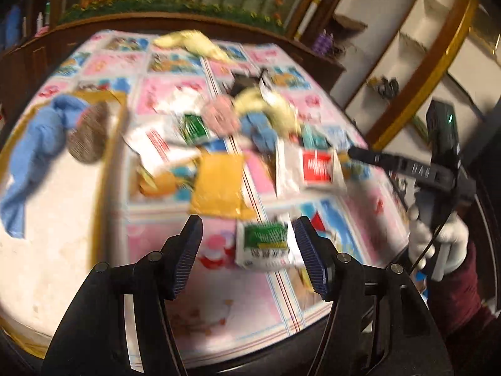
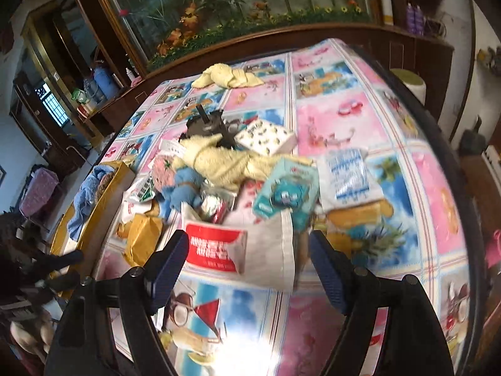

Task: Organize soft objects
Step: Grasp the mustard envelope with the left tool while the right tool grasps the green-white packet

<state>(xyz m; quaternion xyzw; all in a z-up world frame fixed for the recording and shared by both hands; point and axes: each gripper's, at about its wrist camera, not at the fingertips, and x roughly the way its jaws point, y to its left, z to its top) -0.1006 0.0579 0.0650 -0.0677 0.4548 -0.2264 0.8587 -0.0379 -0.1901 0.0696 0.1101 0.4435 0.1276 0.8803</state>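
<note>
Nearest the left wrist camera, the left hand-held gripper (image 1: 247,257) stood partly spread with nothing clamped; a green-and-white soft tissue pack (image 1: 266,242) lay between its pads, contact unclear through blur. Likewise, the right hand-held gripper (image 2: 249,264) stood wide and empty above a red-and-white flat plastic packet (image 2: 216,246) resting on the patterned pink-and-blue surface (image 2: 353,119).

Beyond these lay the main heap. One tan padded envelope (image 1: 219,185), one teal soft pack (image 2: 286,188), one blue-printed white pouch (image 2: 347,175), one cream knitted cloth (image 2: 225,159) and one blue cloth bundle (image 2: 184,191) were countable; a second cream cloth (image 2: 228,76) lay well apart at the far edge. At the left, a gold-rimmed box (image 1: 103,95) already held one blue towel (image 1: 34,150).

All items were judged light and yielding. Packets appeared slippery, so an edge or short-side pinch suited them; cloths would be gathered at a thick fold.
</note>
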